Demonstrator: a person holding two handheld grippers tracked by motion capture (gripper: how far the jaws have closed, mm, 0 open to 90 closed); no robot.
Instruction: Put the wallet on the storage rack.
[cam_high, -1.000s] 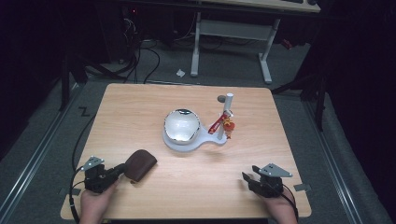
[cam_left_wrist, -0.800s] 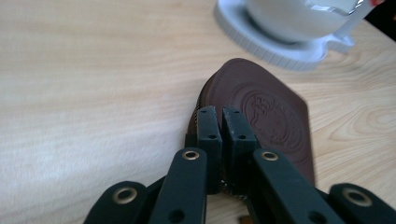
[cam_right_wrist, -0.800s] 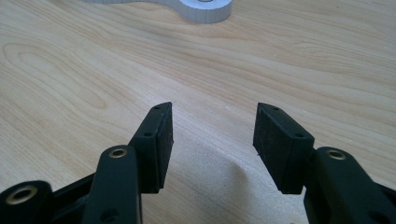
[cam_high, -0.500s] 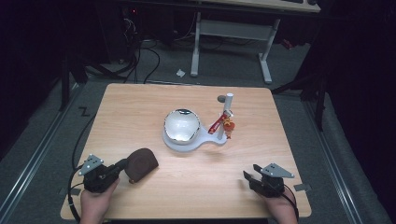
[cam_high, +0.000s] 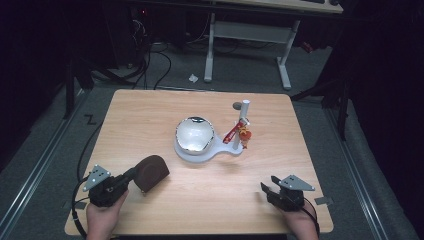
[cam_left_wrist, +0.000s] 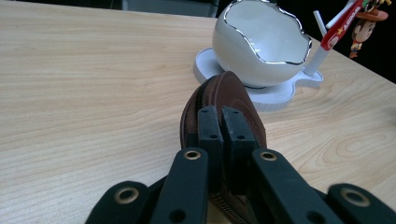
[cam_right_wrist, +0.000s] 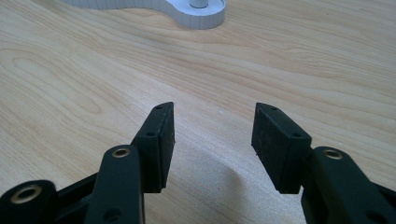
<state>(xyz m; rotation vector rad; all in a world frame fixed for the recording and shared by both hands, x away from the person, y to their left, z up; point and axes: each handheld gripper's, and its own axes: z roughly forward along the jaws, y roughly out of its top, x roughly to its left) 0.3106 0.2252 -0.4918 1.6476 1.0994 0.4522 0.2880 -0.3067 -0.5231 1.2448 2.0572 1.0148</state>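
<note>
A brown zippered pouch (cam_high: 152, 171) is at the table's front left, and my left gripper (cam_high: 131, 176) is shut on its near edge. In the left gripper view the black pads (cam_left_wrist: 210, 126) pinch the pouch (cam_left_wrist: 224, 91) along its zipper seam, and the pouch stands on edge. My right gripper (cam_high: 265, 189) rests near the front right edge. It is open, its jaws have just been closing a little, and between them (cam_right_wrist: 212, 123) there is bare wood.
A white egg-shaped bowl (cam_high: 194, 134) with a silver rim sits on a white stand (cam_high: 220, 151) at the table's middle. A white post (cam_high: 245, 112) on that stand carries a red strap and a small figure (cam_high: 244, 135). Desk legs and cables lie beyond the far edge.
My left gripper has risen slightly with the pouch in its jaws. The right hand has stayed in place.
</note>
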